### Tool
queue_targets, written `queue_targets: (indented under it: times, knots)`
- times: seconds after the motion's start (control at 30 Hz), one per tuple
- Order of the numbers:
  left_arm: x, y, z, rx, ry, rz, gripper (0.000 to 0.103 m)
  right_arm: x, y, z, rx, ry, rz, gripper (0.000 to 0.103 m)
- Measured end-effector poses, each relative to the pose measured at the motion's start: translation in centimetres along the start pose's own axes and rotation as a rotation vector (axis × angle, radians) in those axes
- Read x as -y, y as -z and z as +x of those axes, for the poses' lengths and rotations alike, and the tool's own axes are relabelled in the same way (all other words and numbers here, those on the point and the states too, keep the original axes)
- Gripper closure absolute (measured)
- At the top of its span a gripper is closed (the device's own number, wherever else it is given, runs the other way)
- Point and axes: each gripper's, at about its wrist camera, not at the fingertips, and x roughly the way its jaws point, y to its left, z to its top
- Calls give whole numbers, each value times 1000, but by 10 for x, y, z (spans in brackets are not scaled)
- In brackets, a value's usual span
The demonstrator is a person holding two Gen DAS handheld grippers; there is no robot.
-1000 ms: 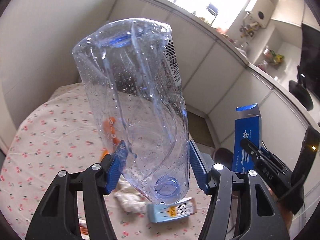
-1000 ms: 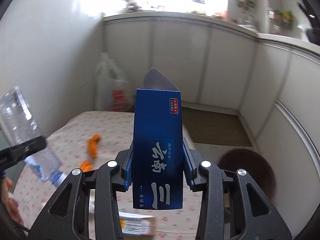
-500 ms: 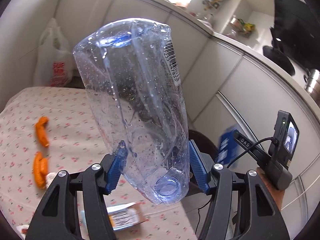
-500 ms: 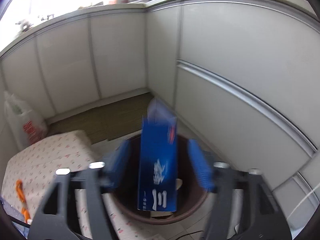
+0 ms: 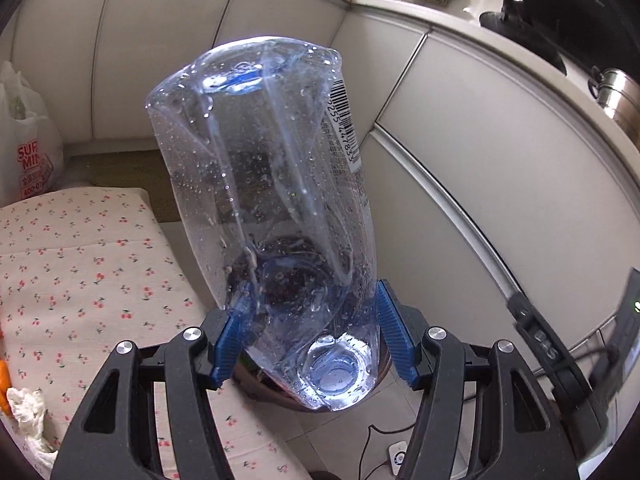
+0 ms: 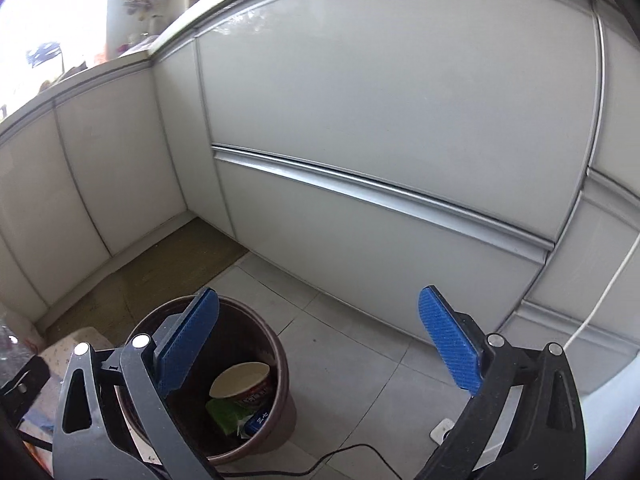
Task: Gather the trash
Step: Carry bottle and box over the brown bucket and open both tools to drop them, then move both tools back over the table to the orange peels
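The left claw (image 5: 308,340) is gripping a crumpled clear plastic bottle (image 5: 268,208) near its neck end, the blue pads pressing its lower sides while the mouth is pointing back toward the camera and the dented base is sticking up and away. The right claw (image 6: 320,344) is standing wide open with nothing between its blue pads, hanging just beside and above the round dark brown trash bin (image 6: 280,412) on the grey tiled floor; inside the bin a paper bowl (image 6: 244,380), a green wrapper (image 6: 224,408) and a blue carton (image 6: 260,420) are lying. In the left view the bin's dark rim is showing only dimly through and below the bottle, so the bottle seems to be hovering near or over the opening, though how well centred it is cannot be told. To drop it well, the person should be bringing the left claw squarely over the bin's mouth, lowering it so the long bottle is not catching the rim, then opening the pads fully. The right claw should be drawing aside to leave room. A white tissue wad (image 5: 24,408) is lying on the cherry-print cloth of the bench (image 5: 80,264), likely the next pickup.
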Motion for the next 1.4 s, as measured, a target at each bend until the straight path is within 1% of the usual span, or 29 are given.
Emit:
queue_targets:
  times: [0.07,0.13,0.2,0.23,0.27,0.43,0.7,0.8,0.9,1.1,1.27,1.4]
  knots:
    - [8,-6,12,-14,-12,14,42,10,-2,-1,-9,6,38,7]
    - [16,-9,27,-44,-19,25,42,16,-1,3,-25,7,53,7]
    - [17,-11,38,-79,-29,19,37,19,1,2,-36,10,52,7]
    - [21,-12,44,-93,-28,13,29,19,1,2,-40,11,48,7]
    - [22,-12,46,-102,-28,5,28,17,1,4,-44,10,42,7]
    - [27,-8,49,-110,-46,14,27,16,1,3,-53,-2,24,7]
    - [25,2,43,-116,-101,38,27,7,0,-3,-49,-32,1,7]
    - [16,8,38,-124,-122,22,22,-1,3,-7,-52,-49,-25,7]
    - [5,17,31,-134,-140,4,22,-13,10,-11,-53,-72,-84,7]
    - [-22,39,16,-164,-206,-37,22,-33,22,-25,-54,-121,-188,7]
    - [-59,58,0,-188,-259,-114,22,-49,31,-38,-72,-186,-259,7]
    - [-91,69,-18,-191,-301,-168,22,-65,41,-47,-82,-240,-323,7]
